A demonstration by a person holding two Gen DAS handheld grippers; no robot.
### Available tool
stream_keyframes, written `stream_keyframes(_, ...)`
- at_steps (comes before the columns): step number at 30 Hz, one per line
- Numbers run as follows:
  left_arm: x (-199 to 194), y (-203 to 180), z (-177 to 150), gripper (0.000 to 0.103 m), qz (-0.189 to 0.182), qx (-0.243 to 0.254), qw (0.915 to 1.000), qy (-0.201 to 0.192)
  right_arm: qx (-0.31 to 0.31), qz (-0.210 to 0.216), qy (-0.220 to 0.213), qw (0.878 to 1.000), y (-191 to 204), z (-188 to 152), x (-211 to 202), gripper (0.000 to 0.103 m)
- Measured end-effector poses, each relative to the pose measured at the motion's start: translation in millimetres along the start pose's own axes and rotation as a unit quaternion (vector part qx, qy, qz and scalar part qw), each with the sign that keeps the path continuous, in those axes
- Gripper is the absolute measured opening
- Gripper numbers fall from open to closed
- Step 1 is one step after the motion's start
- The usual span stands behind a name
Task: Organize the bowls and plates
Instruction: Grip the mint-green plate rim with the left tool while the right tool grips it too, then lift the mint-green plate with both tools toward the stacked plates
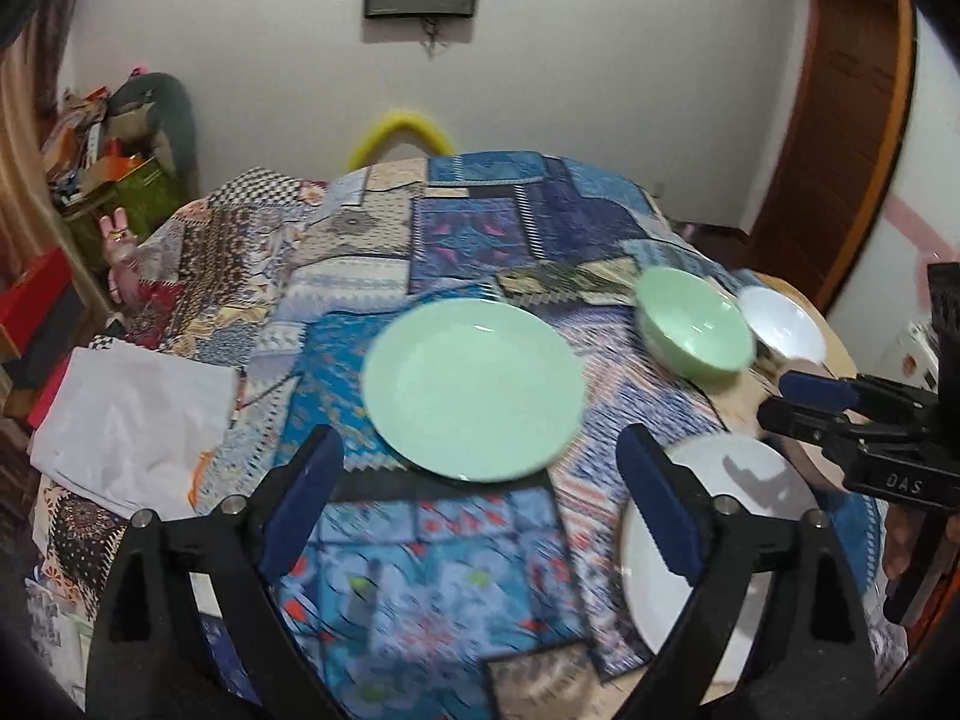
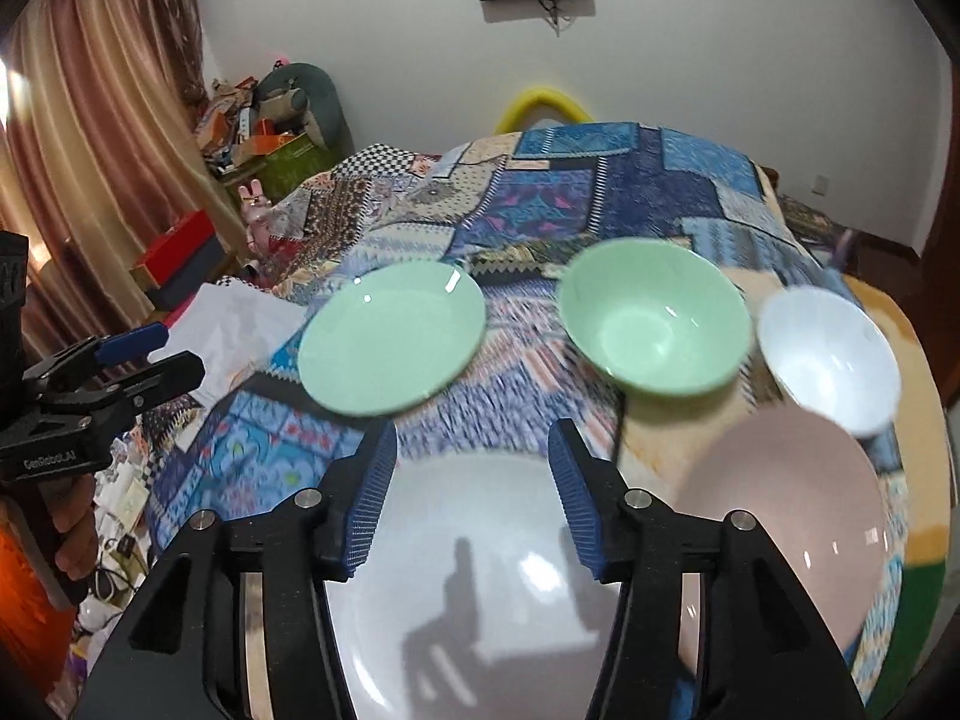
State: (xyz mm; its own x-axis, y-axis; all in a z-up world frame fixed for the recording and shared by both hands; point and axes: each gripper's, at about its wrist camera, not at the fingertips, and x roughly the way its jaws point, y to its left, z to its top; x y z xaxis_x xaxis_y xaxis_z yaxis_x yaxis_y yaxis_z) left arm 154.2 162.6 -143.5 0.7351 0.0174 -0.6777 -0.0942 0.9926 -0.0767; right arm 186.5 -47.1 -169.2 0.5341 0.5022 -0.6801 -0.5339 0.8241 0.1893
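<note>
My left tool point(image 1: 480, 498) hangs wide open above the patchwork cloth point(image 1: 480, 222) that covers the bench, with nothing between its blue pads. My right tool point(image 2: 474, 498) is open too, its pads parted over the white plate point(image 2: 480, 570) and not touching it; no earlier view tells me more than that.

I take the green plate point(image 1: 474, 387) as my landmark. It lies flat on the cloth, just beyond my left tool. To its right stands the green bowl point(image 2: 654, 324), upright and apart from it. Further right of that, just beside the green bowl, stands the white bowl point(image 2: 831, 354), also upright. The white plate lies nearer to me than the green plate and to its right, directly under my right tool. Right of the white plate lies a pink plate point(image 2: 798, 510); whether the two touch I cannot tell. Left of the green plate, a white sheet point(image 1: 132, 420) lies crumpled at the bench's edge. Beyond the green plate, past the far edge of the cloth, a yellow arch point(image 1: 399, 132) rises.
</note>
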Motion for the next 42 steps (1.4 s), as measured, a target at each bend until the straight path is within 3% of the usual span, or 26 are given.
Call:
stream_keyframes(13,113,64,11,0.094,0.011,-0.030,0.9971,0.069,-0.010,-0.001,0.068,0.998,-2,31,88,0.050)
stream_keyframes(14,120,66,10,0.092,0.010,-0.030,0.9968,0.074,-0.008,0.000,0.072,0.997,-3,32,92,0.050)
stream_keyframes(16,136,71,10,0.075,0.002,-0.028,0.9953,0.093,-0.004,0.003,0.081,0.997,-7,36,103,0.050)
stream_keyframes(18,153,78,10,0.065,-0.008,-0.038,0.9930,0.112,0.003,0.011,0.088,0.996,-10,39,110,0.050)
stream_keyframes(21,167,89,9,0.055,-0.026,-0.062,0.9896,0.127,0.004,0.022,0.099,0.995,-8,44,123,0.047)
stream_keyframes(24,175,93,9,0.045,-0.029,-0.068,0.9881,0.135,-0.006,0.023,0.109,0.994,-3,47,133,0.038)
stream_keyframes(29,179,89,8,0.038,-0.039,-0.046,0.9894,0.132,-0.013,0.012,0.151,0.988,1,47,160,0.028)
stream_keyframes(42,182,78,7,0.037,-0.050,-0.024,0.9898,0.131,-0.018,0.004,0.164,0.986,1,44,169,0.026)
